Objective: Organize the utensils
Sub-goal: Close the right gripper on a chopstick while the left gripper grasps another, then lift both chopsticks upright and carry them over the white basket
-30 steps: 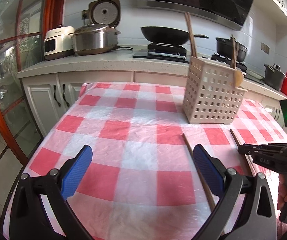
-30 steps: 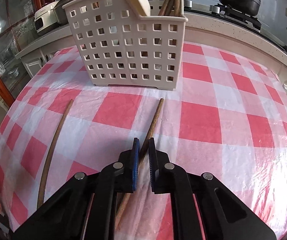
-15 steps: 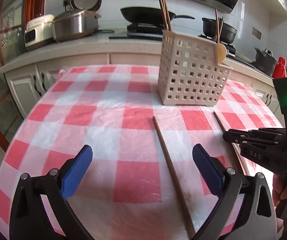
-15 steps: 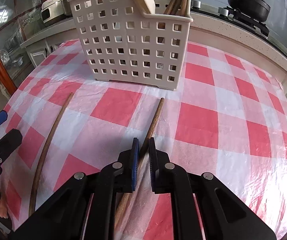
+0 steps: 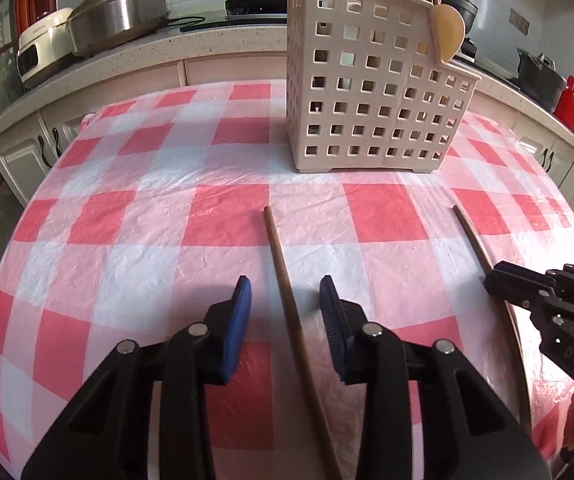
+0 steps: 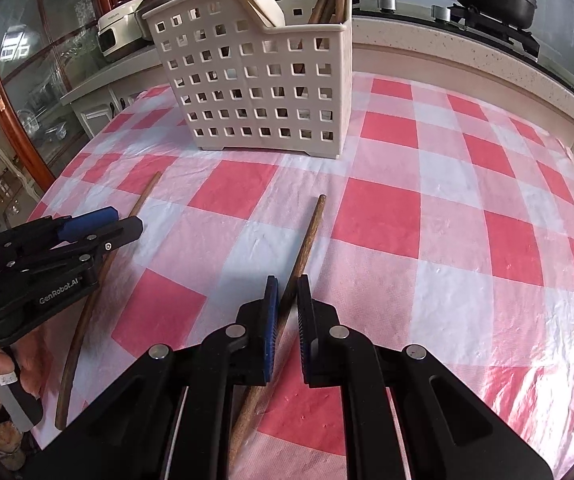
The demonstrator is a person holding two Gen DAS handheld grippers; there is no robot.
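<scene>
Several utensils already stand in the basket at upper centre. Two chopsticks remain on the cloth: the right gripper is clamped on one, while the left gripper, its jaws closing, straddles the other without pressing it yet.

**Two wrist cameras, both looking down and forward**

Each camera sits just behind its own fingers, close above the surface with the red-and-white checked cloth. Both face the beige perforated plastic basket and kitchen counter. The left view looks from its left, the right view from its right.
</scene>
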